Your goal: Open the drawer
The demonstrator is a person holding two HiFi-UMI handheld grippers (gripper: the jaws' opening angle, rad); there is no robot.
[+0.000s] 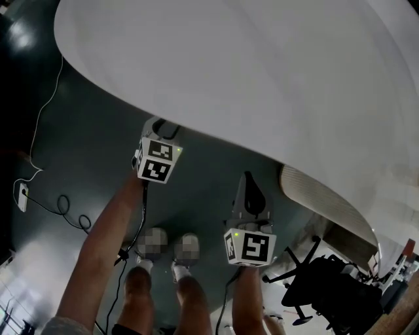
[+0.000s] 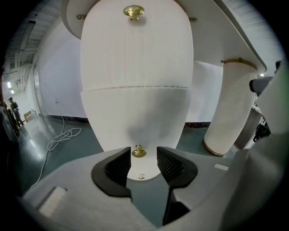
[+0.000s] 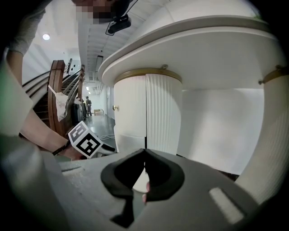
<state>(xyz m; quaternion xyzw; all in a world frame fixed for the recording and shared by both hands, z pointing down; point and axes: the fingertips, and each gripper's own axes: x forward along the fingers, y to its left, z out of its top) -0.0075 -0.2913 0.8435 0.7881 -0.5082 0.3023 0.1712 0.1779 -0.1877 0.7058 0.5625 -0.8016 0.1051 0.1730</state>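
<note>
A white rounded drawer pedestal stands under the white tabletop (image 1: 262, 72). In the left gripper view its upper drawer front (image 2: 135, 54) carries a brass knob (image 2: 134, 11), and the lower drawer front (image 2: 135, 117) has a second brass knob (image 2: 138, 153). My left gripper (image 2: 143, 159) is open, and the lower knob sits in line with the gap between the black pads (image 2: 120, 166), untouched. From the head view only its marker cube (image 1: 157, 161) shows, with the jaws hidden beneath the tabletop. My right gripper (image 3: 144, 152) is shut on nothing and hangs off to the right (image 1: 248, 182).
A ribbed white column (image 2: 228, 108) stands right of the pedestal. A pale cable (image 2: 63, 135) lies on the dark floor at the left. A black office chair (image 1: 327, 288) is at lower right. The person's legs and shoes (image 1: 167, 258) are below the grippers.
</note>
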